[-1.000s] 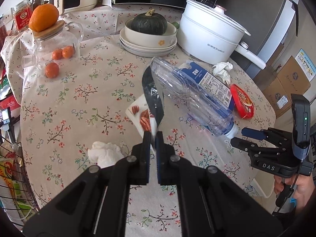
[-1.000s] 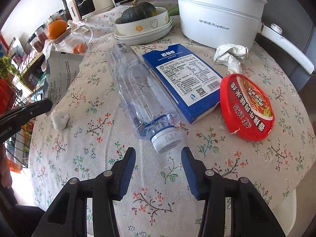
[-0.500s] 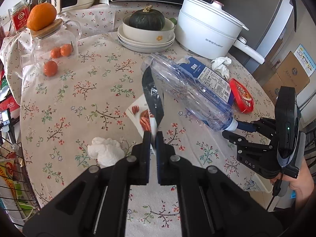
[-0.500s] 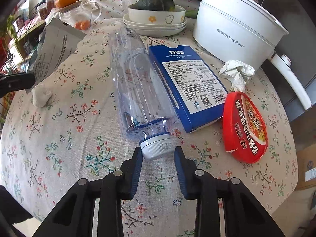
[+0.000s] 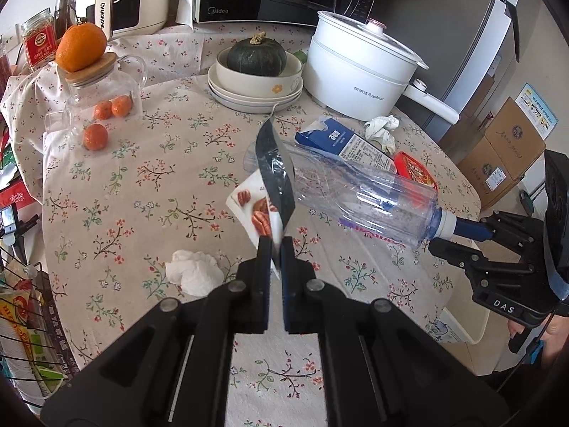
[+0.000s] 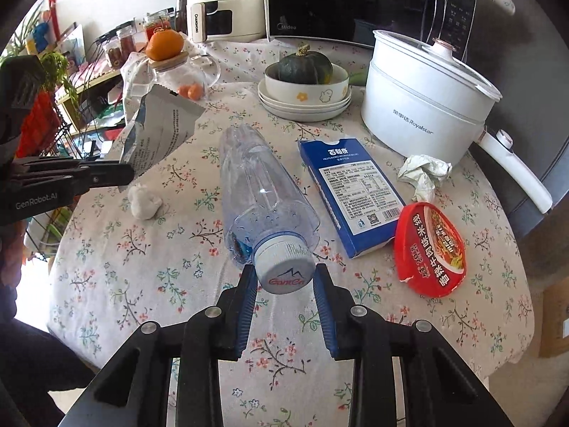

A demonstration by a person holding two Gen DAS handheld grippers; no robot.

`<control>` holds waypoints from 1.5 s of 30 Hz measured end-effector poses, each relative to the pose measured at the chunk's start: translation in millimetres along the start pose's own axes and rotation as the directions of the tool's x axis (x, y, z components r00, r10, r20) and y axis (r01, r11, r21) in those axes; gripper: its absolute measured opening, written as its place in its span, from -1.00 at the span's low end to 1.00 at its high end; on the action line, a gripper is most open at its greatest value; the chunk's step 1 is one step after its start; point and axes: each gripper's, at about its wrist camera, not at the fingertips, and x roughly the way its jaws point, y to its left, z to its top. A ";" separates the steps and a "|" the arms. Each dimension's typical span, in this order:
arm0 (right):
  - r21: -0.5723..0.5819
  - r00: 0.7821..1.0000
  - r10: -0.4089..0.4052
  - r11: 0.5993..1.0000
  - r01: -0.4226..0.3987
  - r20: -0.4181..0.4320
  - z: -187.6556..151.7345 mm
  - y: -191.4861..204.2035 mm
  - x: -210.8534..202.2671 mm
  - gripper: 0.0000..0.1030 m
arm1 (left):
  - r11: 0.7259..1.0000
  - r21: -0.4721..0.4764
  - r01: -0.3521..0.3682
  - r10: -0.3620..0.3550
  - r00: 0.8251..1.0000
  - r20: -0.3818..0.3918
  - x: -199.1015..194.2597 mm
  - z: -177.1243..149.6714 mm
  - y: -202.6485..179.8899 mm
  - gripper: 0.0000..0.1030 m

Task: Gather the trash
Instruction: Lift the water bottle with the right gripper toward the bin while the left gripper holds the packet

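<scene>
The right claw (image 6: 284, 277) is clenched on the white cap of the clear plastic bottle (image 6: 261, 192), one blue pad on each side of the cap, low in the middle of the right wrist view. The bottle's long axis runs straight away from this claw, neck at the pads and base toward the upper middle of the frame; in the left wrist view the bottle (image 5: 359, 192) hangs clear of the surface (image 5: 117, 192), slanting from centre to right. Any carrying move will swing that long body, held only at its end.

The left claw (image 5: 276, 249) is pinched tight on a silver snack wrapper (image 5: 275, 174), which stands up from its pads at frame centre; seen from the right wrist it sits at left, and the wrapper (image 6: 160, 135) is well apart from the bottle.

Counted outward on the flowered cloth: one bottle and one wrapper in hand. Lying loose are one blue carton (image 6: 350, 195) just right of the bottle, one red lid (image 6: 430, 249) at right, one crumpled paper (image 6: 423, 172) near the white pot (image 6: 423, 106), and one white tissue wad (image 6: 144, 201) at left. That makes four loose pieces, the right hand nearer three, the left nearer the tissue.
</scene>
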 end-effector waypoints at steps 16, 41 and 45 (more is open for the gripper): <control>0.141 0.987 0.011 0.989 -0.035 0.163 -5.3 -14.0 -93.3 -0.40 | 0.998 0.042 0.047 -0.049 0.998 0.037 -18.0 -3.5 -26.0 -0.89; 0.305 0.964 -0.156 0.949 0.086 0.213 -54.1 -88.4 -174.5 -0.98 | 0.967 0.199 0.159 -0.158 0.987 -0.023 8.2 -9.6 -122.9 -0.89; 0.369 0.967 -0.199 0.921 0.127 0.162 -73.5 -119.0 -158.7 -0.98 | 0.953 0.241 0.181 -0.174 0.983 -0.052 20.0 -15.4 -150.3 -0.89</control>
